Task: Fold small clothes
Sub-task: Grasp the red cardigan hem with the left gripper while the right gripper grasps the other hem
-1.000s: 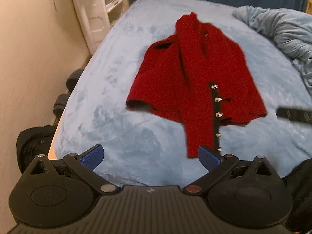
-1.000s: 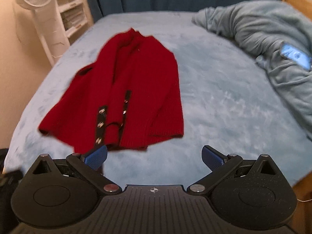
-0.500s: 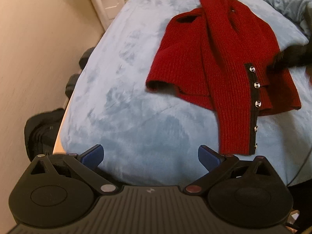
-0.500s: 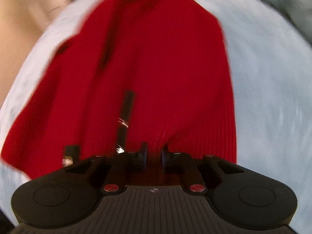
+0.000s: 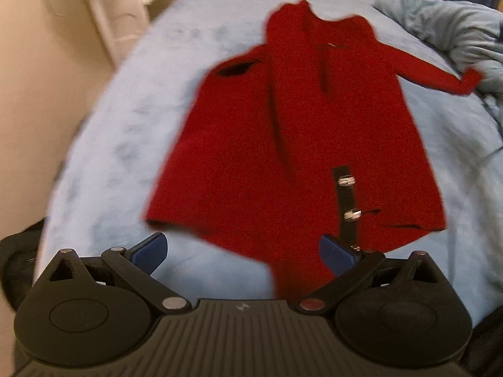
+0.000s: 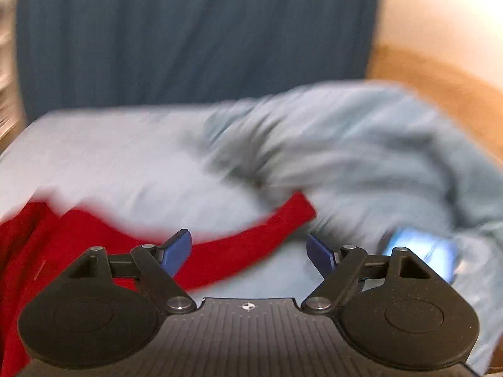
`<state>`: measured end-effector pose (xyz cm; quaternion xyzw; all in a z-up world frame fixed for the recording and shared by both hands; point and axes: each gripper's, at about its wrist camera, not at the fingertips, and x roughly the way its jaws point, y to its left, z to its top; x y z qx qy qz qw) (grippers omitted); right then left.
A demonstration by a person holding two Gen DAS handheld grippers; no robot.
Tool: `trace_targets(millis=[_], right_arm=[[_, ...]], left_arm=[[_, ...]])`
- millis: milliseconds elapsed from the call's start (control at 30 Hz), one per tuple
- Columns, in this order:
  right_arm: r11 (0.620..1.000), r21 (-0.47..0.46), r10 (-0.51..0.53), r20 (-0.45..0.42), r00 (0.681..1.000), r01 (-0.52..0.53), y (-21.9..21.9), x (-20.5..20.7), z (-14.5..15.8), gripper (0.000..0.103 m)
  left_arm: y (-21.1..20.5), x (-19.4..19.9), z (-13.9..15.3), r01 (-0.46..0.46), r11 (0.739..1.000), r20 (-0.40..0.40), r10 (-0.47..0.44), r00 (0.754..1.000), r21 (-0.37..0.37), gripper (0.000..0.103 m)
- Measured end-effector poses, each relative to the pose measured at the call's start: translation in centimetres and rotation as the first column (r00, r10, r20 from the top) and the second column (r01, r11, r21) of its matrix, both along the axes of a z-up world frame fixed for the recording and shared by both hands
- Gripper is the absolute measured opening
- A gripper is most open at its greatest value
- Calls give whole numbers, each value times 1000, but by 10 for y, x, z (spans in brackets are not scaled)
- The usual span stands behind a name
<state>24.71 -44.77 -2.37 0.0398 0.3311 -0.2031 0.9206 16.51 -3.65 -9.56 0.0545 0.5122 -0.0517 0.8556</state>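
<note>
A small red knit cardigan [image 5: 301,144] with a black button strip [image 5: 345,207] lies spread on the pale blue bed [image 5: 125,144]. One sleeve [image 5: 440,75] stretches out to the far right. My left gripper [image 5: 243,251] is open just above the cardigan's near hem, and its pads touch nothing. In the blurred right wrist view the same sleeve [image 6: 257,235] runs across the bed between and beyond the fingers of my right gripper [image 6: 250,251]. That gripper's jaws are opening, and the pads stand apart from the sleeve.
A crumpled light blue blanket [image 6: 361,150] is heaped on the right side of the bed, with a glowing phone [image 6: 421,251] on it. A white shelf unit [image 5: 119,15] stands at the bed's left. A dark blue curtain [image 6: 188,31] hangs behind.
The right gripper shut on the cardigan's sleeve, drew it out to the right and has let go. The left gripper moved closer over the near hem.
</note>
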Motion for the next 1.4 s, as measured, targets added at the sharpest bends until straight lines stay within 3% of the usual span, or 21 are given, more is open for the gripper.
trace_targets(millis=[67,133,233,267,300,333,400,467,633,667,733,867,1033,1067,1100,1133,1200,1233,1267,1300,1400], right_arm=[[982,169,100,-74,992,-86,30,-32,-44,82],[934,345,149,-131,980,-96,53,-56,-85,81],[884,466,140,-197,970,-32,83,-80,-128,78],[874,486,124,-198,972,-13,89,-86,-136,78],[862,506,117,-202,972,2,91,-90,-139,78],[853,522,116,-207,972,9,94,-93,-140,78],[845,535,135,-194,972,-10,93,-89,-129,78],[864,502,154,-174,973,-47,87,-86,-119,78],[908,416,111,-123,986,-51,67,-88,-109,78],[907,419,100,-121,988,-41,65,-85,-111,78],[900,435,92,-121,988,-30,66,-86,-114,78],[865,490,187,-119,975,-106,86,-81,-128,78],[724,666,329,-104,939,-180,142,-42,-153,80],[703,686,344,-96,934,-188,154,-34,-157,80],[685,703,350,-90,932,-190,167,-22,-163,81],[676,716,344,-93,934,-178,178,-13,-168,81],[670,730,314,-112,943,-136,200,9,-178,81],[681,714,318,-89,944,-162,209,15,-178,60],[698,684,366,-83,927,-214,220,21,-176,25],[725,652,390,-124,912,-221,227,24,-173,9],[761,601,391,-121,912,-246,212,-2,-145,9]], left_arm=[[-13,16,-8,52,997,-37,-54,998,-61,103],[-28,29,-23,112,989,-73,-119,990,-101,103],[-49,46,-53,205,965,-162,-231,959,-161,97],[-53,50,-62,226,959,-181,-255,950,-168,86],[-55,52,-67,240,961,-189,-264,946,-141,48],[-53,54,-66,252,961,-197,-270,942,-115,36],[-31,60,-43,237,955,-186,-270,945,-181,25],[4,69,-10,211,951,-158,-249,955,-227,24],[83,123,78,109,992,51,-106,993,-65,18],[96,138,96,78,996,99,-73,992,-52,14],[111,150,124,54,992,155,-36,987,-114,1],[92,142,143,107,994,270,-93,958,-36,1],[94,147,117,73,997,227,-62,972,-40,7],[96,146,110,81,995,218,-67,974,-58,13],[96,147,103,85,994,199,-69,978,-72,40],[97,147,91,82,994,174,-68,982,-78,75],[95,153,71,79,993,158,-64,985,-93,91],[94,154,61,94,991,154,-79,985,-95,92],[90,158,51,124,988,128,-111,986,-94,93],[86,163,39,149,985,97,-141,985,-87,96],[71,182,0,228,972,-1,-228,974,-50,103]])
